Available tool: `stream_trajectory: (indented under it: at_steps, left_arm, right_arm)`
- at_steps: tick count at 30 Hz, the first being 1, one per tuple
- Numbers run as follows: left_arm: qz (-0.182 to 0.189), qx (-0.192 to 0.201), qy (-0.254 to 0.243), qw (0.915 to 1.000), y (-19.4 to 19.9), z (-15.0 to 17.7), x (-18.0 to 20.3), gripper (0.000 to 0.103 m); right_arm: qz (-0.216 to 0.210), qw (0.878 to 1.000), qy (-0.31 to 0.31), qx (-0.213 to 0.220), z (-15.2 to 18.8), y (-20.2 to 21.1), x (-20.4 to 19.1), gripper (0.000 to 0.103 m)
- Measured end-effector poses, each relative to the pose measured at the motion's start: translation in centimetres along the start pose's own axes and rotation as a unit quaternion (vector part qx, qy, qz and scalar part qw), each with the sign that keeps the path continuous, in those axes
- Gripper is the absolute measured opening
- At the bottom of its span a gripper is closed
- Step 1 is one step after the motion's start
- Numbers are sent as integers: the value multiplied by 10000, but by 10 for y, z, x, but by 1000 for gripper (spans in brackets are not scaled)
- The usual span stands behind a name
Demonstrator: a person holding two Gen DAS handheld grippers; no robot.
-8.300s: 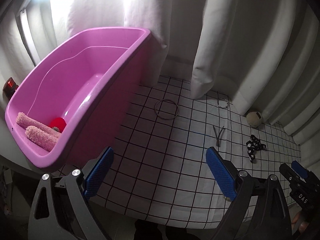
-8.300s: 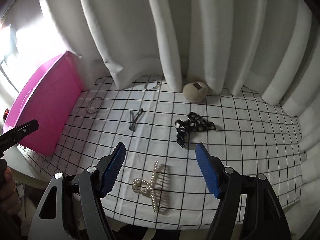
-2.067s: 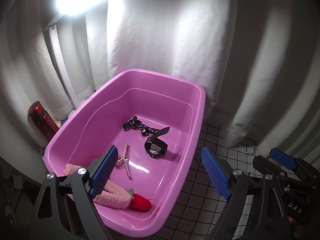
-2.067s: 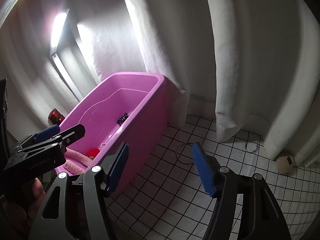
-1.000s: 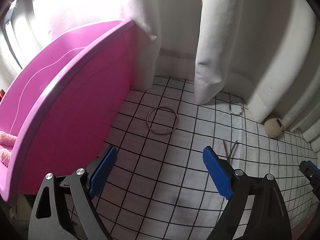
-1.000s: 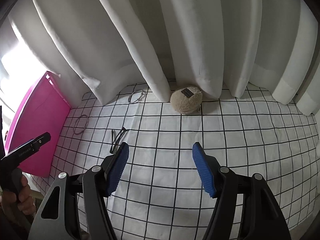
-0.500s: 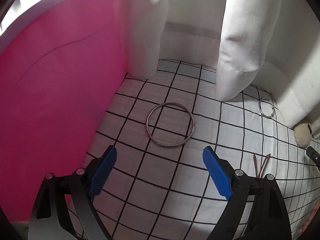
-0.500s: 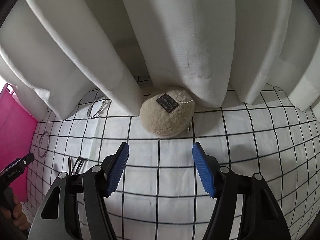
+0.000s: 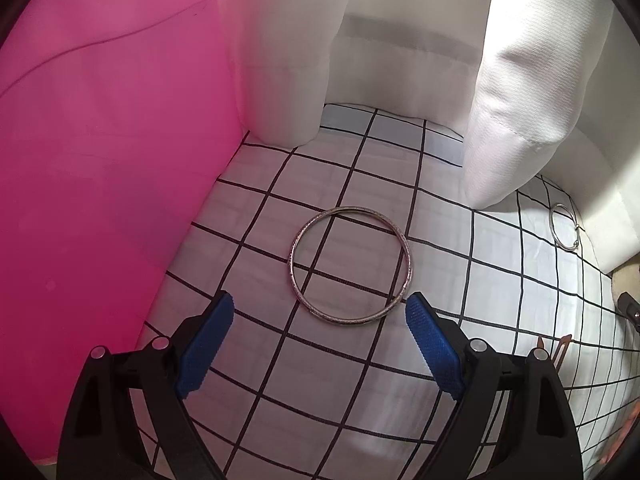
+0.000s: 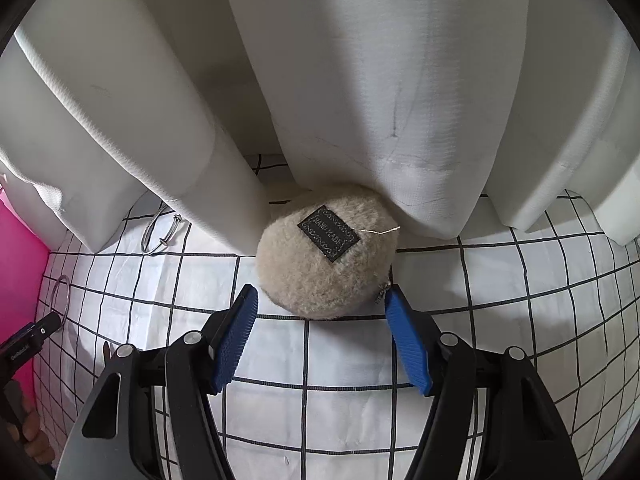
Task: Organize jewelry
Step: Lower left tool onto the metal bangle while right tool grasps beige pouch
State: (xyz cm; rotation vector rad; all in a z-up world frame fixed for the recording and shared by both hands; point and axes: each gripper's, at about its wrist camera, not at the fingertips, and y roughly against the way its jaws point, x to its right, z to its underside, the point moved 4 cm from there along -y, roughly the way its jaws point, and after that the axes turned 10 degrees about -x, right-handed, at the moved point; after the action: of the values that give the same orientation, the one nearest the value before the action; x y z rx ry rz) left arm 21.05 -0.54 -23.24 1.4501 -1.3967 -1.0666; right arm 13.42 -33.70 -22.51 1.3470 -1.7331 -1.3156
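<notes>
A silver bangle (image 9: 350,266) lies flat on the checked cloth beside the pink tub (image 9: 104,160). My left gripper (image 9: 320,308) is open and empty, its fingertips just short of the bangle's near edge on either side. A beige fluffy round pouch (image 10: 326,252) with a dark label sits against the curtain. My right gripper (image 10: 322,298) is open and empty, its tips flanking the pouch's near side; the right pad is close to a small zip pull. A thin silver bracelet (image 10: 158,236) lies at the curtain foot, also seen in the left wrist view (image 9: 564,226).
White curtain folds (image 10: 360,80) hang onto the cloth behind everything. A dark hair clip (image 9: 554,354) lies at the right of the left wrist view. The left gripper's body (image 10: 28,344) shows at the right wrist view's left edge, by the bangle (image 10: 60,294).
Both grippers have moved forward and down: the left closed in on the bangle, the right closed in on the fluffy pouch. Both stay open.
</notes>
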Motion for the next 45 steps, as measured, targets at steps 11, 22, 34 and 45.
stream_trajectory:
  at_steps: [11,22,34,45]
  left_arm:
    - [0,49,-145,9999,-17,-20,13,88]
    - [144,274,13,9995,-31,-47,7,97]
    - [221,494,-111,9985,-15,-26,14,77]
    - [299,326,-133,9989,-3,-9,23,71]
  right_arm:
    - [126,9999,4,-22,-20,-19,-10,63]
    - [311,9994,119,97,-39,-31,-16,67]
    - [372,9988,179,269,-38,-36,-24,62]
    - [194,9989,229,363,-19,-23,-25,57]
